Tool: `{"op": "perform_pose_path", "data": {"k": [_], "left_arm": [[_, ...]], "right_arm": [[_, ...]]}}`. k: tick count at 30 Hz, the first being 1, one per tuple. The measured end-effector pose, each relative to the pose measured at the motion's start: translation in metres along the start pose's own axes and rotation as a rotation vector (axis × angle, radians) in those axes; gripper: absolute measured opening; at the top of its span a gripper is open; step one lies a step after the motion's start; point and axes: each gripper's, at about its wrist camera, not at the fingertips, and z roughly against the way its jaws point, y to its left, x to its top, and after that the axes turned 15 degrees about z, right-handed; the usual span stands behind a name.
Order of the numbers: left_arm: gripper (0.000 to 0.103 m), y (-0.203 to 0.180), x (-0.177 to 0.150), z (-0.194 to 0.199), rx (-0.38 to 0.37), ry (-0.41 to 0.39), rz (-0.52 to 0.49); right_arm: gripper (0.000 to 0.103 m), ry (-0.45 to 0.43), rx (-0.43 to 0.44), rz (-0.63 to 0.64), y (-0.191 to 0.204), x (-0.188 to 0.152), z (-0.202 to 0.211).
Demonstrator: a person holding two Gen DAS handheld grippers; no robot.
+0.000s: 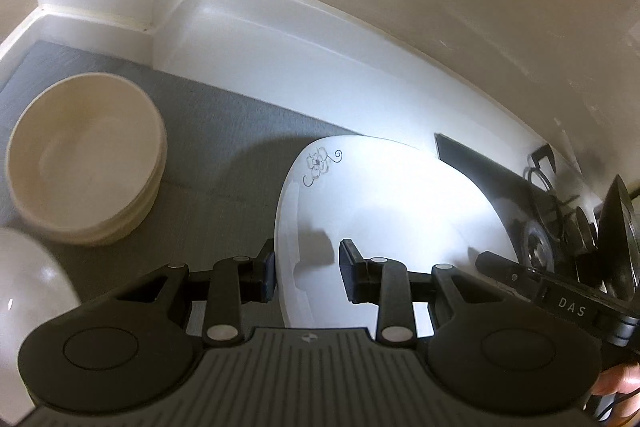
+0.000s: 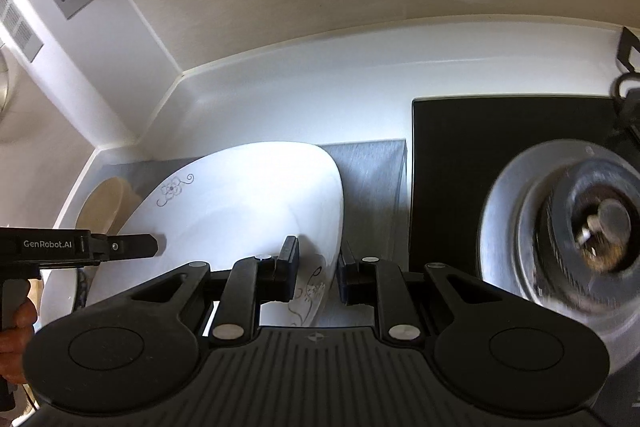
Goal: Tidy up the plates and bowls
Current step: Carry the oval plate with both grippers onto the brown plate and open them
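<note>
**Plate held at two rims above the grey mat**

Plate [image 1: 384, 203], white and squarish with a small flower drawn near one corner, is the landmark: it hangs tilted over the grey mat [image 1: 216, 131], gripped on opposite edges. Glare washes out much of its surface, and its near edge is cut off behind both gripper bodies.

Behind the plate runs a white counter upstand [image 1: 280, 39], meeting the beige wall. To the plate's right in the right wrist view lies a black hob [image 2: 480, 147] with a blurred burner [image 2: 580, 231], partly out of frame.

Left of the plate on the mat sits a stack of cream bowls [image 1: 88, 159]; how many I cannot tell. In the right wrist view the plate hides most of it.

The left gripper [image 1: 307, 273] clamps the plate's left rim between its pads. The right gripper [image 2: 318, 273] clamps the opposite rim, over a second flower print. A hand [image 2: 18, 323] shows at the frame edge, mostly cut off.
</note>
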Motion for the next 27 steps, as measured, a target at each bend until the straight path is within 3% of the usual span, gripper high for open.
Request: {"op": "perform_pose_path", "data": {"k": [9,18,27], "left_arm": [[0.035,0.012,-0.038,0.033,-0.014,0.024,-0.038],[0.036,0.022,-0.072,0.033,-0.002,0.069,-0.085],[0.035,0.030,-0.093,0.030,0.007,0.096,-0.133]], "right_arm": [[0.021,0.005,-0.015,-0.033,0.025,-0.042,0.031],[0.021,0.010,-0.042,-0.066,0.042,-0.085,0.047],[0.021,0.003,-0.065,-0.058,0.049,-0.103,0.049]]}}
